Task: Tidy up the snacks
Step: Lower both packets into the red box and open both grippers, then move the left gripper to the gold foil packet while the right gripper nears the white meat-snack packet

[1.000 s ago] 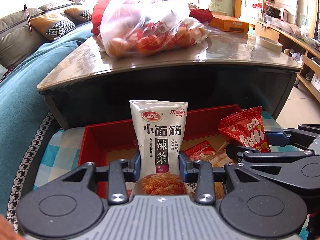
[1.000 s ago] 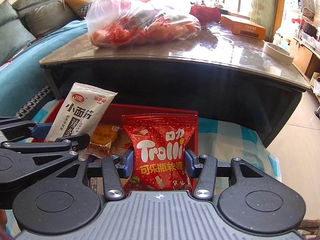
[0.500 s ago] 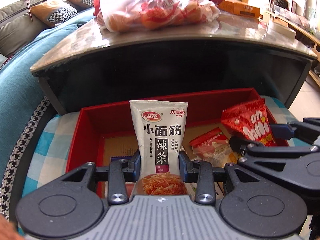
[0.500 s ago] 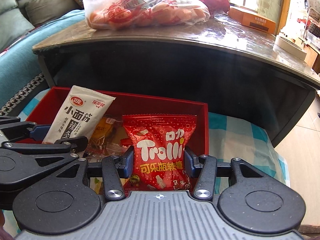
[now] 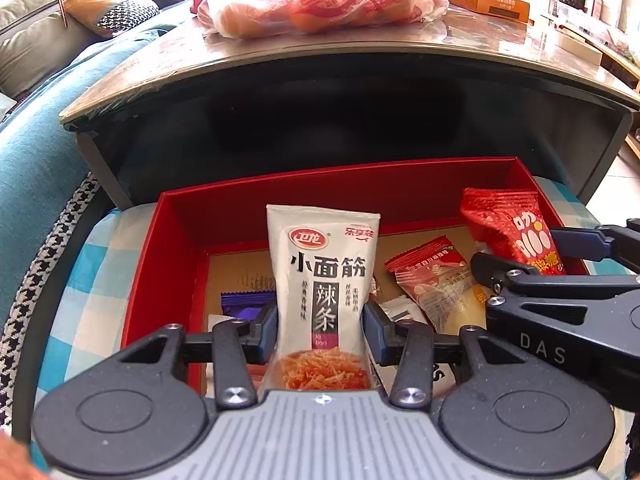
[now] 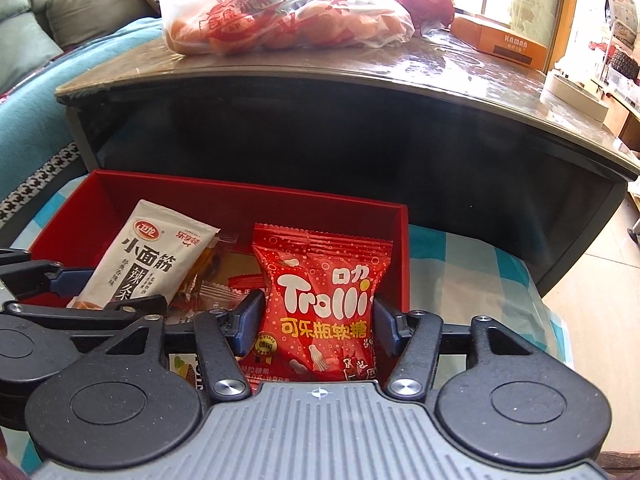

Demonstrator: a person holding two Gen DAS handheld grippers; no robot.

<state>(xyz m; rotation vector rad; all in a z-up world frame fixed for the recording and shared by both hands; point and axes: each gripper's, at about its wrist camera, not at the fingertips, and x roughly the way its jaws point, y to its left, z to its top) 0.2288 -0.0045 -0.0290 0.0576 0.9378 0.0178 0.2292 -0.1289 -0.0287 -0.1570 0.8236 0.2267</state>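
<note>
**Two snack packets over the red box, both claws easing apart**

Nearest the left wrist camera, the left claw [image 5: 320, 330] has a white spicy-strip packet [image 5: 323, 280] standing upright between its blue pads [image 5: 267, 330]. Its jaws have just been opening, and a thin gap shows on each side of the packet, so the pads no longer press it. The right claw [image 6: 316, 320] frames a red Trolli gummy bag [image 6: 320, 300] the same way: jaws just been opening, pads clear of the bag's edges.

Both packets stand inside the red box [image 5: 360, 188], the white one left of centre and the Trolli bag against the right wall. On the box's cardboard floor lie a purple wrapper [image 5: 244, 306], a red-and-clear snack pouch [image 5: 436, 280] and other small sweets. The box sits on a blue checked cloth [image 5: 92, 280].

Beyond it stands the dark bench [image 6: 360, 68], carrying a clear plastic bag of red-wrapped goods [image 6: 280, 12] and an orange carton [image 6: 504, 42].
</note>
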